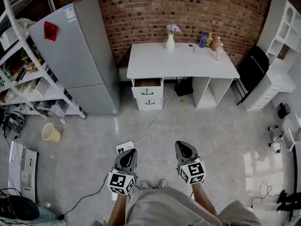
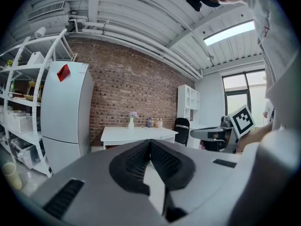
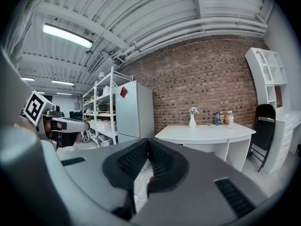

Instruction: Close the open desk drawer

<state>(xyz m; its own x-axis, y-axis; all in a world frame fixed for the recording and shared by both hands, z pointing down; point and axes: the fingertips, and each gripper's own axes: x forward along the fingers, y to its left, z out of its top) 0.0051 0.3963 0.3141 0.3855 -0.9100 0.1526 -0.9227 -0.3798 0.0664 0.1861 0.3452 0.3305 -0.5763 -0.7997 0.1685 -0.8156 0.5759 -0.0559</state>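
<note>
Both grippers, left [image 1: 128, 160] and right [image 1: 186, 150], closed, far from open drawer [image 1: 147, 84].

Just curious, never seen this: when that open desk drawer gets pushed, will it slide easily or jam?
Probably slides straight: the drawer sits squarely in the white desk. Nothing bulky shows inside, so likely light. A hard shove might rock the narrow vase on the desktop above.

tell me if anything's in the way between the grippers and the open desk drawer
Nothing upright blocks the way. Between the left gripper, the right gripper and the open drawer there is only floor, where a white power strip and its cable lie low along the path.
</note>
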